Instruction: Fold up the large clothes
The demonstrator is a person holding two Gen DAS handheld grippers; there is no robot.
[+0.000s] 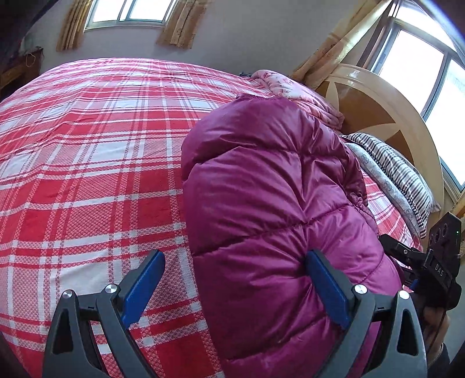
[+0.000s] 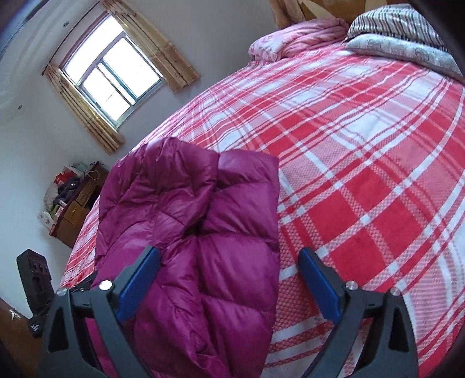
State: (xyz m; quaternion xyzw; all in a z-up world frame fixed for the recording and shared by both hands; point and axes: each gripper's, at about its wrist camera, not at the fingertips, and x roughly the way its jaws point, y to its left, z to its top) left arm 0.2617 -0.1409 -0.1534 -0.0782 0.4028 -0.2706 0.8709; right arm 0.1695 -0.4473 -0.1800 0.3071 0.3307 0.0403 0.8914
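- Magenta puffer jacket (image 1: 276,221) already bundled into a thick folded stack, lying on the plaid bed (image 1: 87,145) along the near edge, toward the headboard-side half of it.
- Left tool (image 1: 234,286) spread wide, gripping nothing; right blue pad pressed against the jacket's flank, left pad over bare bedspread.
- Right tool (image 2: 229,283) likewise released, straddling the jacket's edge, with one pad over the quilted fabric and the other out over the plaid. No pinch on anything.
- Handling guess: light for its bulk, very soft, full of trapped air, so probably springy and keen to puff back open after any fold.
- Shell looks glossy and slick, nylon-ish; likely to slide out of a shallow pinch and skate on itself when stacked.
- Not fragile, so no worry about squeezing hard.
- Best bet for a hold: along a stitched quilting seam or the hem edge, where the fill is thin and the pads can bite real fabric rather than a fat air pocket.
- Grabbing a puffy panel mid-baffle looks like a recipe for slipping.
- Pink quilt (image 2: 293,37) and striped pillows (image 2: 395,20) sit up at the head of the bed, well apart from the jacket.
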